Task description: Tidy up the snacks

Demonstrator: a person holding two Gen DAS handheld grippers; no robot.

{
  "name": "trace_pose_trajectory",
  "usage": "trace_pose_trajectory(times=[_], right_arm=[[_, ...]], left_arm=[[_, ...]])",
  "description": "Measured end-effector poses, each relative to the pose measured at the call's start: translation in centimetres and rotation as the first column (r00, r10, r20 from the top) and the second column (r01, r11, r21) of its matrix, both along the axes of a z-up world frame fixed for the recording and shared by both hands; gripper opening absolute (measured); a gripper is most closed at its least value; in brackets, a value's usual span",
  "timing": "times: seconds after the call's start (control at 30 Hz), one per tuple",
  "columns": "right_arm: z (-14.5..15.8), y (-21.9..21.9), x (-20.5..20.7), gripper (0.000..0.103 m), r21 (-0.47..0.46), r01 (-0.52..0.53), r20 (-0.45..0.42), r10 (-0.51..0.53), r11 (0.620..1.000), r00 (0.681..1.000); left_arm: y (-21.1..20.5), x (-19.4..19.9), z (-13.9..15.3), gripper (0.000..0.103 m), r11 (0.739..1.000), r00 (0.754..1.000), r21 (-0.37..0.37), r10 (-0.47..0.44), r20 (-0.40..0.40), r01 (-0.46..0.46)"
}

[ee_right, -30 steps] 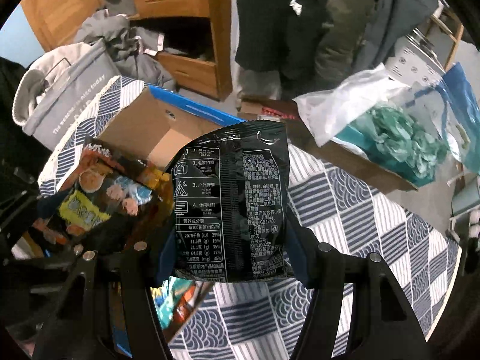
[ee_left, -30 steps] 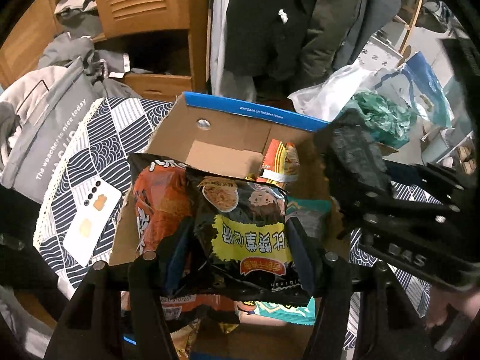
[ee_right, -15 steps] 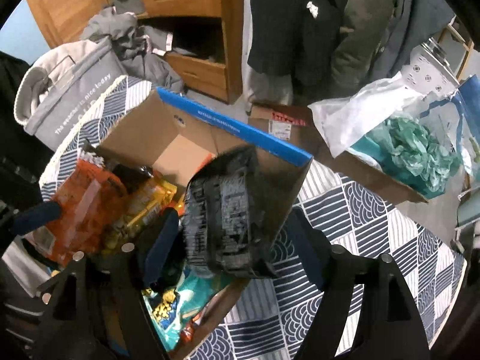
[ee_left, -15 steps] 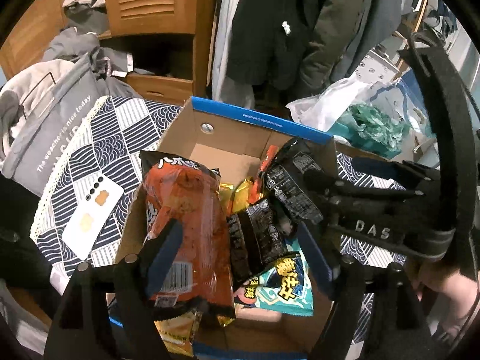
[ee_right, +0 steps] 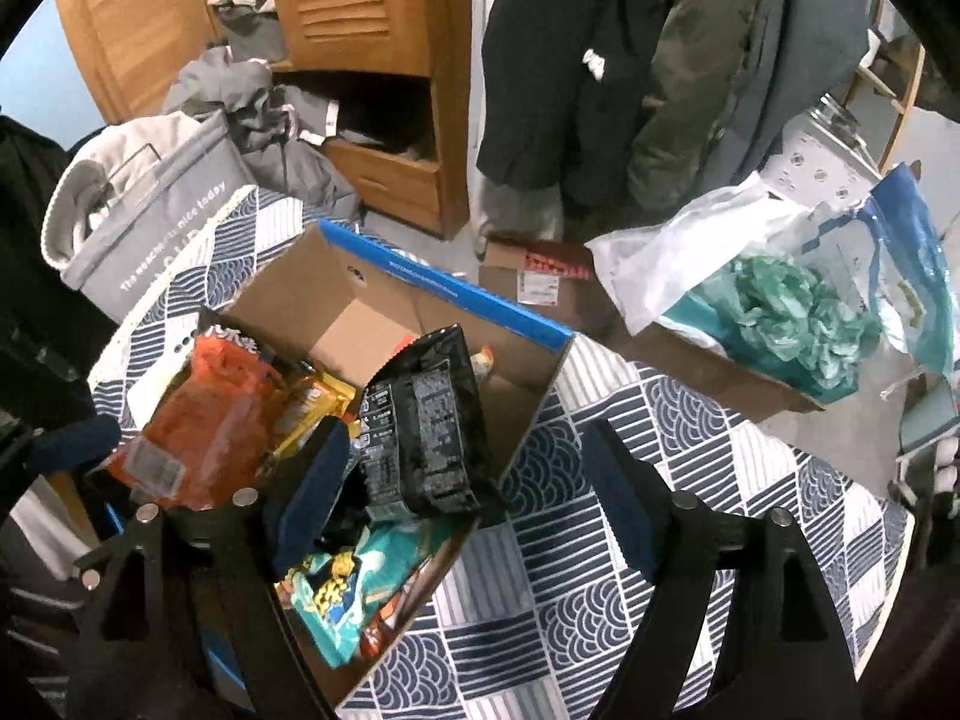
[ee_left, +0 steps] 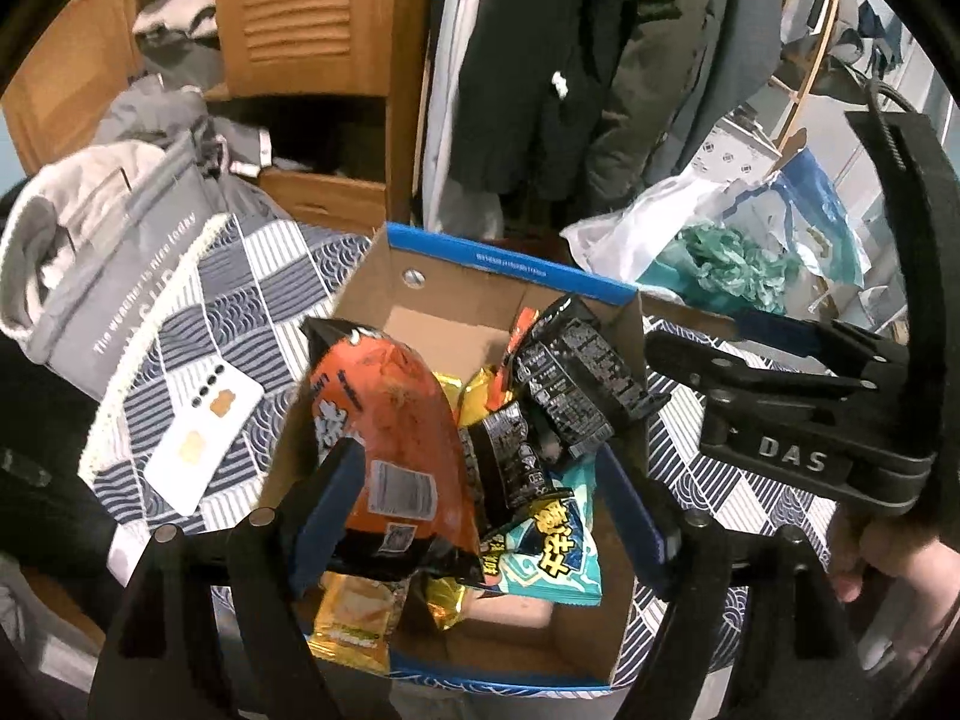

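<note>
Now snack packets (ee_left: 390, 438) heaped in cardboard box (ee_left: 456, 288)

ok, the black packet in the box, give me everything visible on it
The black packet is a glossy, crinkled foil pouch, its back facing the cameras with white printed tables and text. It stands tilted in the cardboard box, leaning towards the right wall, with the teal packet under its lower edge. No gripper holds it.

snack packets (ee_left: 384, 420) piled in the cardboard box (ee_left: 516, 276) on the patterned cloth (ee_right: 690, 420), phone (ee_left: 204, 432) left of it
</note>
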State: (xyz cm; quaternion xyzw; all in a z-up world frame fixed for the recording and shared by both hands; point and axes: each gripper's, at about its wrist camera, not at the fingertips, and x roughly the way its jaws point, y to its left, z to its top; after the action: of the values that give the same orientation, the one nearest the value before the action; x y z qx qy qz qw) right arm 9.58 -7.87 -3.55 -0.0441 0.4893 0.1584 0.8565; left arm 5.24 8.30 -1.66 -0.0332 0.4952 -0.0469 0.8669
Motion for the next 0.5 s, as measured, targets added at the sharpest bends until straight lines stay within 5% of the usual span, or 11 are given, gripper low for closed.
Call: trace_pose_trajectory(times=[0.5], right_arm=[[4.6,-2.3,-3.8,0.082,0.063,0.021,0.054,-0.025,0.998,0.998]], left_arm=[[-0.8,-2.0,3.5,0.086,0.996,0.994,0.09,-0.034,0.104,0.024]])
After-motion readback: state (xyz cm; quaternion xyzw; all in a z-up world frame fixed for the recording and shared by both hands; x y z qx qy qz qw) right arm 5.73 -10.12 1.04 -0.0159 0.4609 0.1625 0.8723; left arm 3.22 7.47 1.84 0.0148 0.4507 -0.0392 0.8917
